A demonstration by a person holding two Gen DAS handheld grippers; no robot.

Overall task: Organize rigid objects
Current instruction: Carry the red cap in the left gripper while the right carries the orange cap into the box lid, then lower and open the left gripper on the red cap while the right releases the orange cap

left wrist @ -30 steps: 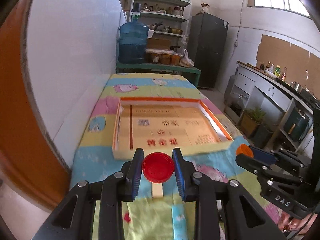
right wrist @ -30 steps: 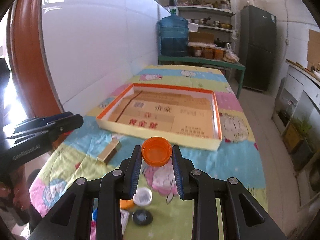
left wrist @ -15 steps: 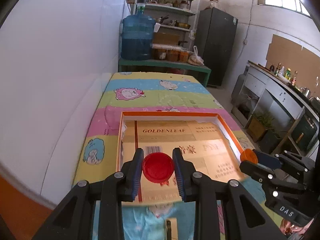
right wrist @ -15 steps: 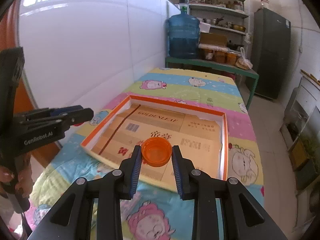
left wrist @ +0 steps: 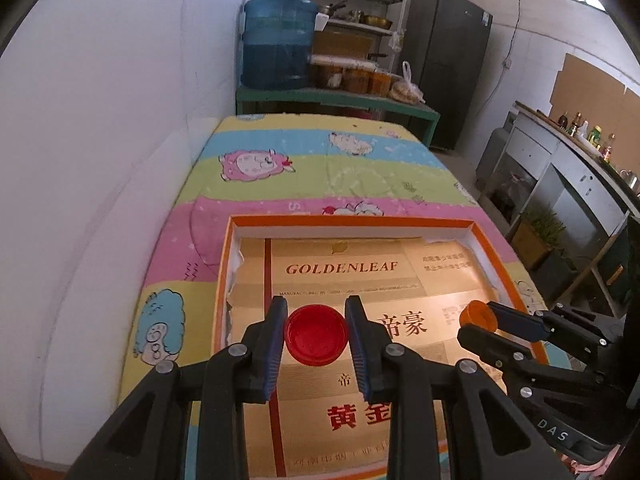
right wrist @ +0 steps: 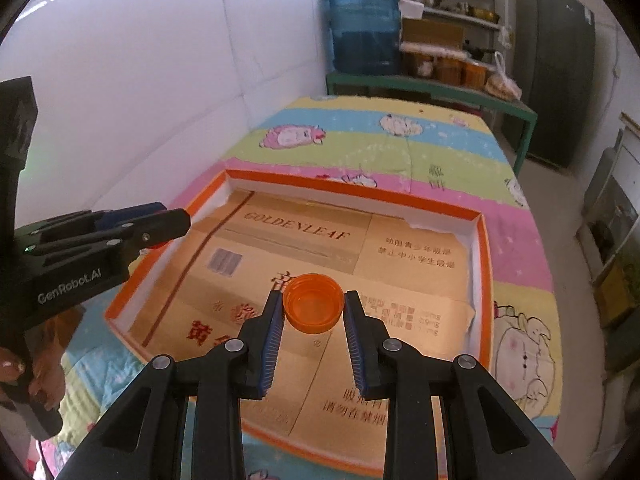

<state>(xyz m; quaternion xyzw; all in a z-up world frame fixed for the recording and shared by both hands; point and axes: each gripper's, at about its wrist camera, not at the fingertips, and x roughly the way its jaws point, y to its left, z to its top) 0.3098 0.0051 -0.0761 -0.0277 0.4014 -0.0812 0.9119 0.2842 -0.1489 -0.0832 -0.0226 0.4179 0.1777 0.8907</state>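
Note:
A round red bottle cap [left wrist: 316, 335] is clamped between the blue pads of my left gripper [left wrist: 316, 338], above the near left part of a shallow orange-rimmed tray [left wrist: 344, 222] lined with gold cardboard. My right gripper [right wrist: 313, 312] is shut on an orange cap [right wrist: 313, 307], hollow side up, over the tray's [right wrist: 482, 256] middle. In the left wrist view the right gripper [left wrist: 480, 322] comes in from the right with its orange cap [left wrist: 476, 312]. In the right wrist view the left gripper [right wrist: 168, 226] shows at the left, held by a hand [right wrist: 28, 368].
The tray lies on a table with a striped cartoon cloth [left wrist: 320, 160] beside a white wall [left wrist: 120, 120]. Beyond the table stand a blue water jug [left wrist: 278, 40], shelves with jars [left wrist: 352, 76] and a dark fridge [left wrist: 448, 60]. A counter [left wrist: 580, 160] runs along the right.
Both grippers have moved forward from the table's near end to above the tray, each still shut on its cap. The loose items on the near cloth have dropped out of view.

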